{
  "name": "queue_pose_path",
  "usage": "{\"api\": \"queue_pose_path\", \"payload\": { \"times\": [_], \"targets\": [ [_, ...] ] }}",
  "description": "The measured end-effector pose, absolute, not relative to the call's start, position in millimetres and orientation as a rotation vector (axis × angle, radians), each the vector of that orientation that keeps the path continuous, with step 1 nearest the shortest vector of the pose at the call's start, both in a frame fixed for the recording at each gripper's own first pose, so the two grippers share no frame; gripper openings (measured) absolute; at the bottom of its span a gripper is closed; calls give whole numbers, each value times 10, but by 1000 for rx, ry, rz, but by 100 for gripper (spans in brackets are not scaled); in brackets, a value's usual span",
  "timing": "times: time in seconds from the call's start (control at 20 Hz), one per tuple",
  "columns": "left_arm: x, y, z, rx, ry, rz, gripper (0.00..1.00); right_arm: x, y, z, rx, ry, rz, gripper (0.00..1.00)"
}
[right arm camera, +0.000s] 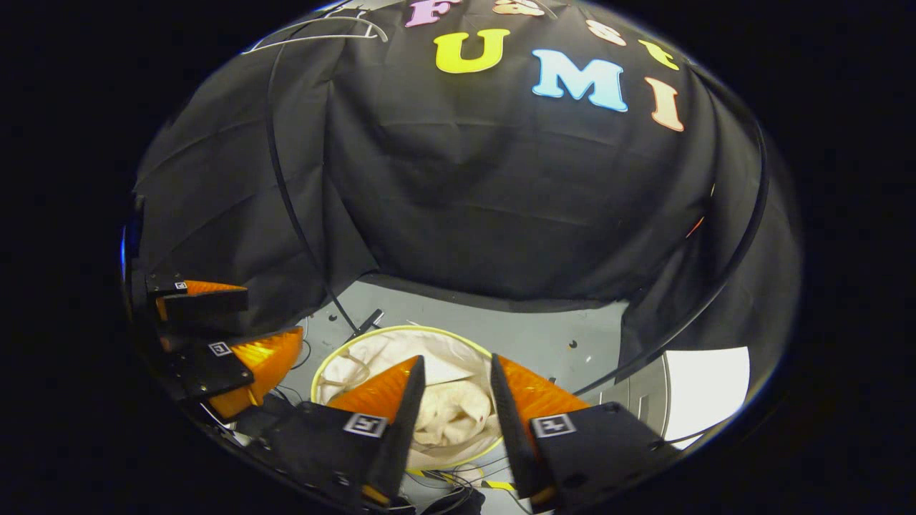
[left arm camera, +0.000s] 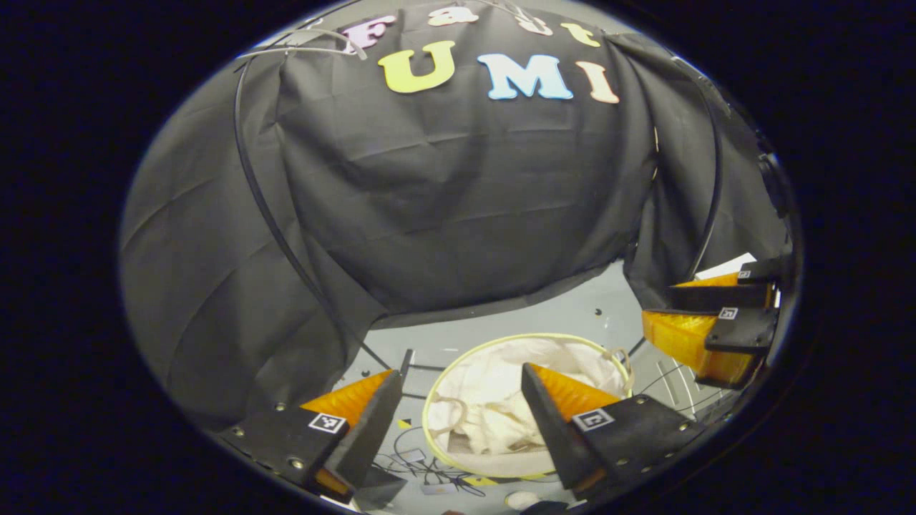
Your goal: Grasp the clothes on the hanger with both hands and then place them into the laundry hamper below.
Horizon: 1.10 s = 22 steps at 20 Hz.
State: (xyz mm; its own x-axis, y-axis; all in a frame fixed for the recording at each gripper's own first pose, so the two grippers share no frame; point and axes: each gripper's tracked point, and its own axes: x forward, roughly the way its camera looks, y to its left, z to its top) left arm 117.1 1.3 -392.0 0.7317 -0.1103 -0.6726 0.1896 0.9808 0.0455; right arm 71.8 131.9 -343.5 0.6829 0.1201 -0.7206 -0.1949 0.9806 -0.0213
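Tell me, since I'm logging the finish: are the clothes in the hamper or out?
In. The pale clothes lie bunched inside the hamper's rim, and both grippers, left and right, are open and empty.

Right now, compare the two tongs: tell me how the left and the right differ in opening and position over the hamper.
The left tongs gape wider; the right tongs stand narrower, though open too. Through the left tongs' gap the hamper shows broadly, with the pale clothes inside; between the right tongs only a strip of clothes shows. Both are empty and hang above the hamper.
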Motion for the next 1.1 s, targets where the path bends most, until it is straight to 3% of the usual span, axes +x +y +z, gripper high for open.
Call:
{"api": "queue_pose_path", "payload": {
  "times": [0.05,0.1,0.15,0.35,0.45,1.0,1.1],
  "targets": [
    [1135,44,-3793,109,720,-158,100,703,1304,-3340,-96,784,172,78],
    [1141,63,-3724,103,710,-154,99,694,1266,-3245,-98,764,157,97],
    [1125,79,-3648,98,694,-151,99,687,1238,-3124,-91,741,146,100],
    [1126,172,-3197,93,618,-130,96,669,1118,-2744,-58,669,112,98],
    [1148,205,-2895,74,567,-118,100,666,1025,-2498,-59,626,102,98],
    [1104,146,-717,-10,222,-57,100,687,301,-960,-10,331,58,98],
    [981,152,-428,-20,185,-57,95,638,125,-699,-17,278,41,97]
  ]
}}
